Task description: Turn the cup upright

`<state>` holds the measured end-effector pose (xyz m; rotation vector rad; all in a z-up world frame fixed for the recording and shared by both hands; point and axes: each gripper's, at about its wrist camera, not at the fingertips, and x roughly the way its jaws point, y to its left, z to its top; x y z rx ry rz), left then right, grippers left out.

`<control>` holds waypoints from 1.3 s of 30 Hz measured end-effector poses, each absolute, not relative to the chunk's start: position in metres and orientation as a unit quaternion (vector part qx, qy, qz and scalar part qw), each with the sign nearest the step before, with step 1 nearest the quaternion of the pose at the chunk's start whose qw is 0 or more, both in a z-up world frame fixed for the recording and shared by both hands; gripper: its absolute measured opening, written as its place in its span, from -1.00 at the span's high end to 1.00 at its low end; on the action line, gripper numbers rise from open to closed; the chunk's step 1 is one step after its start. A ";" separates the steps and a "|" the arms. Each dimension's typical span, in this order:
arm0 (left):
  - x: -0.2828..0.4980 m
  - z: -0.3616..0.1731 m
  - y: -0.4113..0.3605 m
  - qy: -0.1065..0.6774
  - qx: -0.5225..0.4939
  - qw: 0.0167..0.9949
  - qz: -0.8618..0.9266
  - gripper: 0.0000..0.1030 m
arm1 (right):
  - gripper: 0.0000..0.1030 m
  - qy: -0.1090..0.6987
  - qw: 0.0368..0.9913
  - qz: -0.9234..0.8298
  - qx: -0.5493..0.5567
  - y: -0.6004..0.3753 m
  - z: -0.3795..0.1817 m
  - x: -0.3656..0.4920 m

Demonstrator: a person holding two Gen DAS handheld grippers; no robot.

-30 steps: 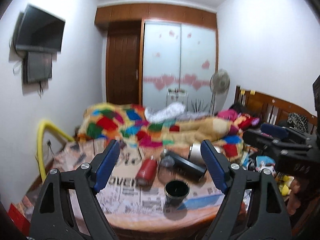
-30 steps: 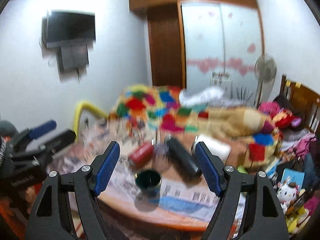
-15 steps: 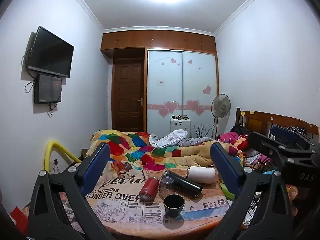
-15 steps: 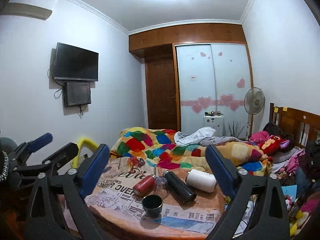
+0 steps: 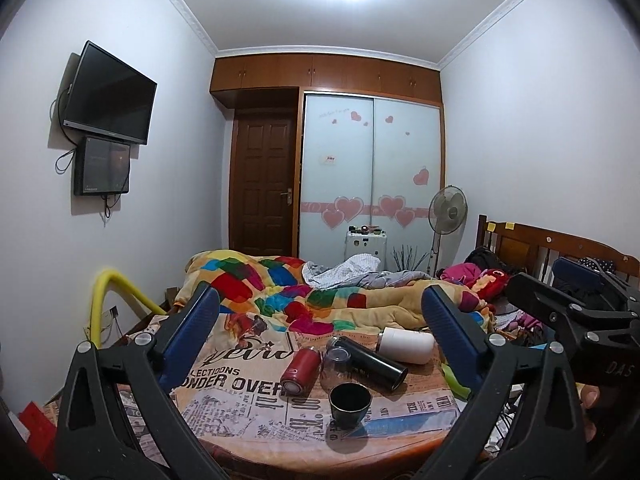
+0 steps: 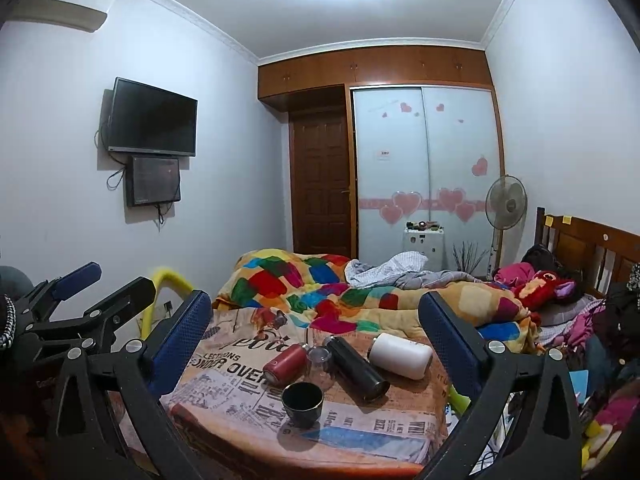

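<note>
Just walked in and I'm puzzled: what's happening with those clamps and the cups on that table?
A person holds a two-finger gripper in each hand, both open and empty, hanging back from the table. The dark cup stands upright near the front edge. Behind it the red, black and white bottles lie on their sides beside an upside-down glass.

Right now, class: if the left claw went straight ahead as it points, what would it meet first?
Probably nothing on the table: the open left claw aims above the lying bottles, toward the colourful blanket. Depth is unclear.
</note>
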<state>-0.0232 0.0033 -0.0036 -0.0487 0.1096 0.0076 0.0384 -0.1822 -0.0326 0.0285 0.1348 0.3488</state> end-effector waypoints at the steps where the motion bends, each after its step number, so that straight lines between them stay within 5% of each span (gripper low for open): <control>1: -0.023 -0.004 0.003 0.055 -0.025 0.998 0.004 -0.97 | -1.00 0.068 0.982 0.174 0.014 -0.182 -0.033 0.038; 39: -0.014 -0.016 0.001 0.068 -0.027 0.997 0.004 -0.99 | -1.00 0.087 0.981 0.175 0.013 -0.181 -0.034 0.041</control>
